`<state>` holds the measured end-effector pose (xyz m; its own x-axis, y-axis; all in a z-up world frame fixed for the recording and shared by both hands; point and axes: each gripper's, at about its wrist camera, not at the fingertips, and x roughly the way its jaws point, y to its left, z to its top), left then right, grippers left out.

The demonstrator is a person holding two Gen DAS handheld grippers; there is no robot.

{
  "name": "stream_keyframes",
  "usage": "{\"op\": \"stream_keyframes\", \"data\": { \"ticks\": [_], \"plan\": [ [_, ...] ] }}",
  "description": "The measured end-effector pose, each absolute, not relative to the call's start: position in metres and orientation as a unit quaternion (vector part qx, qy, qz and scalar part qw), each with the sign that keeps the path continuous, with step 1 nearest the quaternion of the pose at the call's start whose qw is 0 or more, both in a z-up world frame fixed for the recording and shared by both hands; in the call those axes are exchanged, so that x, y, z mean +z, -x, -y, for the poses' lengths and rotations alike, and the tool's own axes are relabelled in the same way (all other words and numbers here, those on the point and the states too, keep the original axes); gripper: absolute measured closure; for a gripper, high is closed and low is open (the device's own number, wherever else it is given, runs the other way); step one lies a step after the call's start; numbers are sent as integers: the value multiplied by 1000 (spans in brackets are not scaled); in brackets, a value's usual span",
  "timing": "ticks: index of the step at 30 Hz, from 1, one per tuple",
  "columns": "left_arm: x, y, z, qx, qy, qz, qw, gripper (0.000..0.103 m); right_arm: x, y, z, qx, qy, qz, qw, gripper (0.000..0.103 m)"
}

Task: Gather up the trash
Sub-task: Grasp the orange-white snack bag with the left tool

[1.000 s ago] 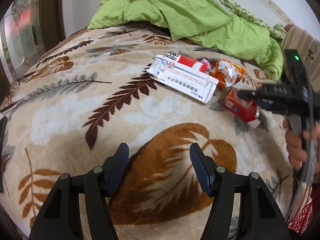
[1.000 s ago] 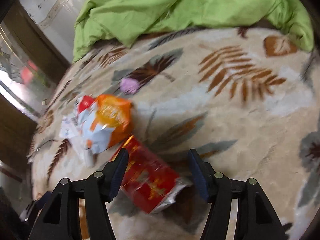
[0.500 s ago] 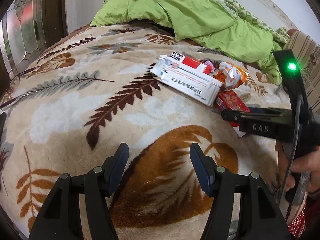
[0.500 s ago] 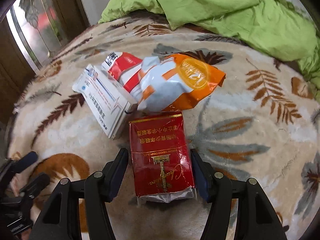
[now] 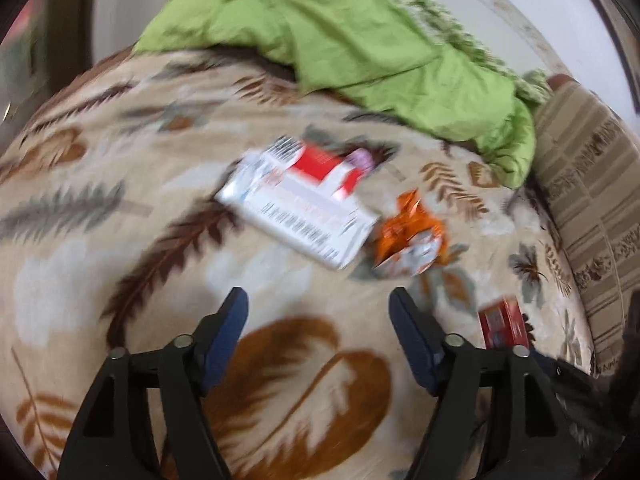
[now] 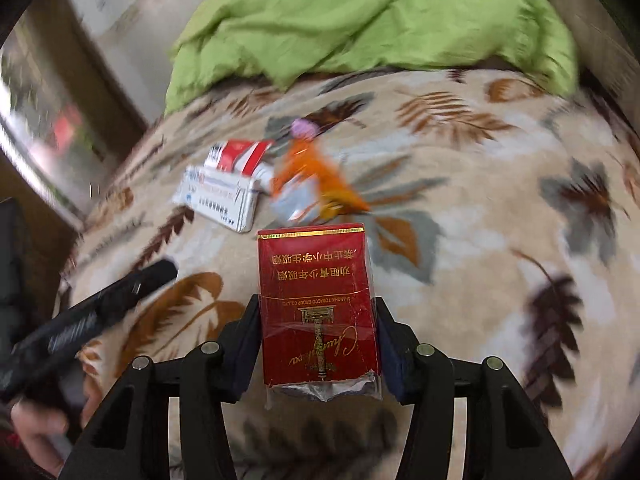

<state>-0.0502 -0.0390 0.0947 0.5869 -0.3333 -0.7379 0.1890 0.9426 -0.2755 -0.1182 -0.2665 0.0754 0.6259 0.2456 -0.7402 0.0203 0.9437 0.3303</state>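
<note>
My right gripper (image 6: 316,301) is shut on a red cigarette pack (image 6: 314,264) and holds it just above the leaf-patterned blanket (image 6: 500,240). The same red pack (image 5: 502,326) shows at the lower right of the left wrist view. Beyond it lie a white box (image 6: 218,196), a red-and-white pack (image 6: 240,154), an orange wrapper (image 6: 316,184) and a small purple item (image 6: 304,128). My left gripper (image 5: 318,304) hovers short of the white box (image 5: 296,216) and the orange wrapper (image 5: 408,240). Its jaws are opening, and nothing is between them.
A crumpled green duvet (image 5: 360,40) covers the far side of the bed. A striped cushion (image 5: 592,200) stands along the right edge. A dark wooden frame with glass (image 6: 60,140) borders the left. A hand (image 6: 36,424) holds the left gripper.
The right gripper closed on the red pack and lifted it back from the pile. The left gripper's jaws widened and it moved nearer to the white box. The orange wrapper now looks crumpled.
</note>
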Motion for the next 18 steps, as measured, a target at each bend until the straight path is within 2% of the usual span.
{"op": "stream_keyframes", "data": {
  "ticks": [2,3,15,16,17,18],
  "plan": [
    [99,43,56,-173,65,-425,886,21,82,132,277,53,-167,-416,892,47],
    [99,38,67,-186,53,-425,884,20,83,135,281,52,-172,-414,892,47],
    [61,-15,147,-201,-55,-434,876,21,87,158,302,40,-195,-398,895,47],
    [60,-14,150,-198,-68,-426,880,30,86,159,301,40,-194,-399,895,47],
    [60,-13,153,-197,-79,-418,883,50,85,160,300,40,-194,-400,895,47],
    [58,-14,155,-204,-79,-421,880,57,85,161,299,39,-193,-399,895,47]
  ]
}}
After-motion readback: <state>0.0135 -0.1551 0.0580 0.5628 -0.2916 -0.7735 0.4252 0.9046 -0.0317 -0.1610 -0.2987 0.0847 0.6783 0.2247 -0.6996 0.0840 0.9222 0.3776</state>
